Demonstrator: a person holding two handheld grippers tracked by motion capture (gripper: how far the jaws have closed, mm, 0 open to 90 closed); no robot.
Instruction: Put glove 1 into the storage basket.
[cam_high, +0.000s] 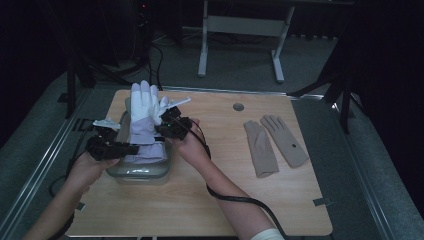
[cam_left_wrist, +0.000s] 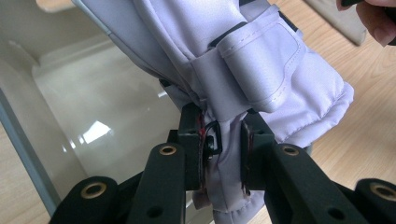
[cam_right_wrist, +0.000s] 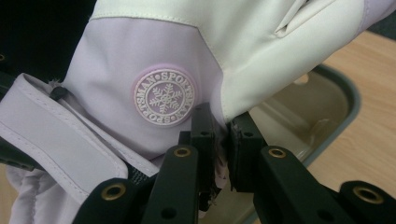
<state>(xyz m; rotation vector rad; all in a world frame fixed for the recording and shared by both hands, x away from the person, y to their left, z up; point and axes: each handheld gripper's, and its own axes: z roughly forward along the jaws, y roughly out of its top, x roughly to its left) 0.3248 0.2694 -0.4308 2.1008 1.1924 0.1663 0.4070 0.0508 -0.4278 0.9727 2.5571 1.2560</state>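
Both hand-held grippers, left (cam_high: 131, 148) and right (cam_high: 161, 126), pinch the padded white-and-lilac ski glove (cam_high: 144, 117) above the clear plastic bin (cam_high: 142, 172); bare desk (cam_high: 210, 200) around.

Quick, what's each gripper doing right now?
Left gripper: shut on the ski glove at its cuff.
Right gripper: shut on the ski glove's side edge.
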